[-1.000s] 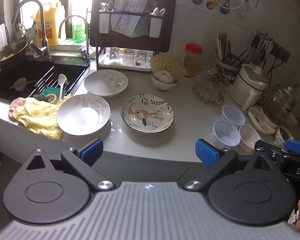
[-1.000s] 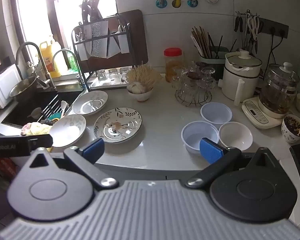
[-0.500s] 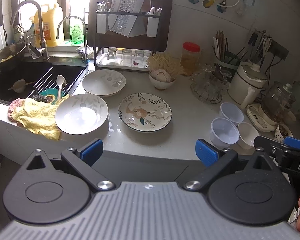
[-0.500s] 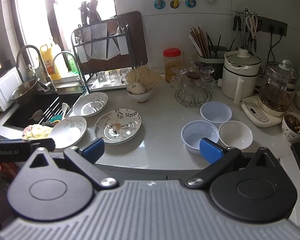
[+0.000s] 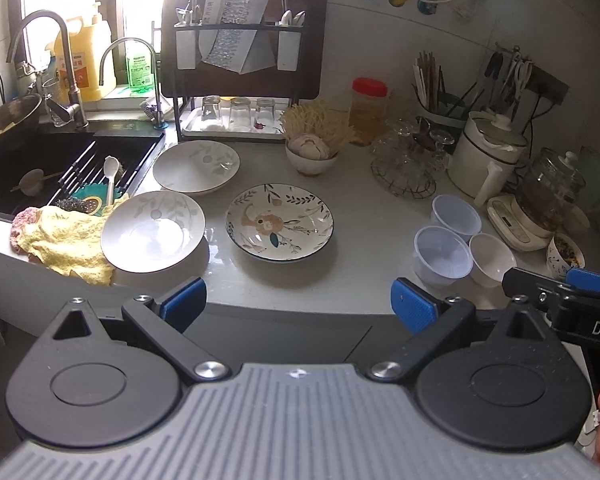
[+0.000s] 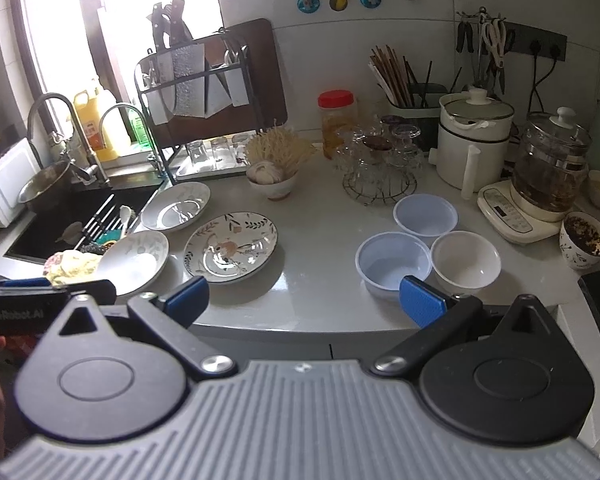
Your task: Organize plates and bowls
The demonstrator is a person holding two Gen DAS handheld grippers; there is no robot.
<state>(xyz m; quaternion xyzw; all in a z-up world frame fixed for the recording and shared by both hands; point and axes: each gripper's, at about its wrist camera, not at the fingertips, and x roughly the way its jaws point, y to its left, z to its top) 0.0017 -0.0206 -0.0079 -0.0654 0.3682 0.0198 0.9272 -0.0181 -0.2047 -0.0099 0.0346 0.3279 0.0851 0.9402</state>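
Both held back off the counter edge, nothing gripped: left gripper (image 5: 299,306) spread wide, right gripper (image 6: 304,298) likewise. Three plates grouped by the sink (image 5: 40,168) — nearest white plate (image 5: 153,231), far white plate (image 5: 196,166), floral plate (image 5: 279,222) just beside. Three small bowls (image 6: 426,246) touching, well apart to the right. Probably best to stack like with like: catch a rim squarely, lift level, lower gently to avoid chipping.

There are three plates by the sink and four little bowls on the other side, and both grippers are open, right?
Not quite: there are three little bowls, not four, as the right wrist view shows. The three plates by the sink are right, and both the left gripper and right gripper are open.
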